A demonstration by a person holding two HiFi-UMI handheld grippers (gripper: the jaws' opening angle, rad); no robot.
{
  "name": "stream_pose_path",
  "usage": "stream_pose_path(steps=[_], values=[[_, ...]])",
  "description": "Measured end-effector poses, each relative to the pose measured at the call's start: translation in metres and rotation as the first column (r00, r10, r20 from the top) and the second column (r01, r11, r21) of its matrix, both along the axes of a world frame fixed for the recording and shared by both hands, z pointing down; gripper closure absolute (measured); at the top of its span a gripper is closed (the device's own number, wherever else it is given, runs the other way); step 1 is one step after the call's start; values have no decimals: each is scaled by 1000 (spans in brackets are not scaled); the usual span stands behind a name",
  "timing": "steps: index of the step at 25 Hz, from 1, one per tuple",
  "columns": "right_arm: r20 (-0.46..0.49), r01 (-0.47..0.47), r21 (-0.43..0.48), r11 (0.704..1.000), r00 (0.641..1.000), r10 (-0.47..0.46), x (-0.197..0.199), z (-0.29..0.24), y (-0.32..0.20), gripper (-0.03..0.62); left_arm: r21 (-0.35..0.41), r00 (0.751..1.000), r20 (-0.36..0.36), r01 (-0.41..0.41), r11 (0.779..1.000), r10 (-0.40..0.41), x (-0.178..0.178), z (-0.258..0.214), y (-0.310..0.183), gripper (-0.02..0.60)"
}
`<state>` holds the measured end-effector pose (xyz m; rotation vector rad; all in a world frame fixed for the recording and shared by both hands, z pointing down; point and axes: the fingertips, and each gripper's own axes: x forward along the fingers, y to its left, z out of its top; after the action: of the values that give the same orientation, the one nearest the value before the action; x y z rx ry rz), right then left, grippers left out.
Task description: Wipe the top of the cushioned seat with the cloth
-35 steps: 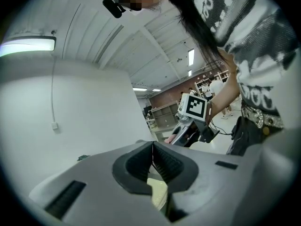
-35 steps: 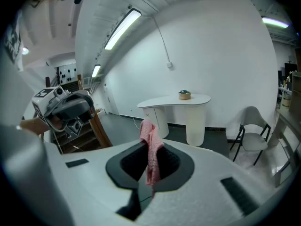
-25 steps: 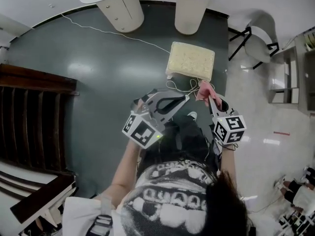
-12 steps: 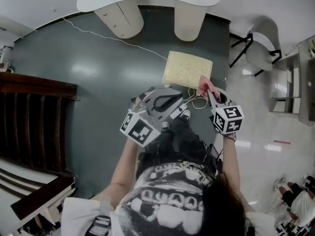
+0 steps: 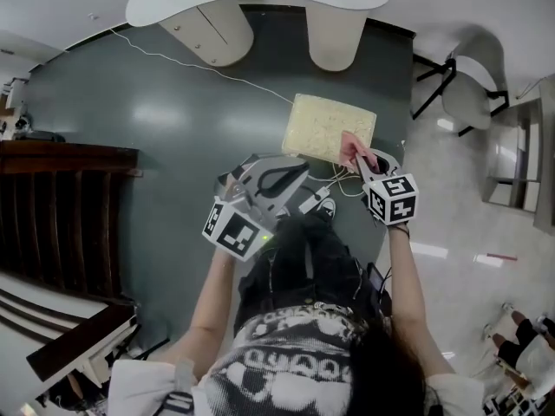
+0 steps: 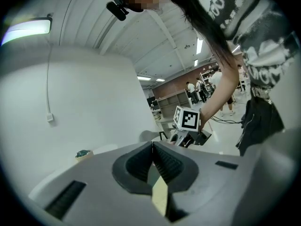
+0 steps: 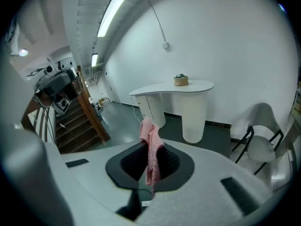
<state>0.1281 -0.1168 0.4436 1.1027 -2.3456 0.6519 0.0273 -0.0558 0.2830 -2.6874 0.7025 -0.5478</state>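
Fingers of right gripper (image 7: 150, 144) pinch pink cloth (image 5: 349, 145), perhaps touching cushioned seat (image 5: 319, 125); left gripper (image 6: 153, 147) pressed together.

Seen from above: a person in a black T-shirt (image 5: 295, 367) with a bold white print, dark hair (image 5: 390, 354) beside it, dark trousers (image 5: 303, 263) and a black shoe (image 5: 323, 207) with white trim beyond the shirt. The pale grey left gripper (image 5: 303, 172) and right gripper (image 5: 359, 161) each carry a cube of black-and-white square markers.
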Motion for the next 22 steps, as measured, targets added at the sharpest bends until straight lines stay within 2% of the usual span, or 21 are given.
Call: stream_pose_path(steps=[10,18,22], values=[[-2,-10,-101,995,1000,9,-18,81,-67,582,-36,998,50,-39,999,41,-20,61,-55,577],[19,-61,-180,982,998,66,-59,164,-128,582,-36,984,91,-151,988,154,-42,117,-105,577],[-10,-55,-209,976,999,54,-80,205,-148,582,-37,973,111,-197,980,200,-51,147,-122,577]])
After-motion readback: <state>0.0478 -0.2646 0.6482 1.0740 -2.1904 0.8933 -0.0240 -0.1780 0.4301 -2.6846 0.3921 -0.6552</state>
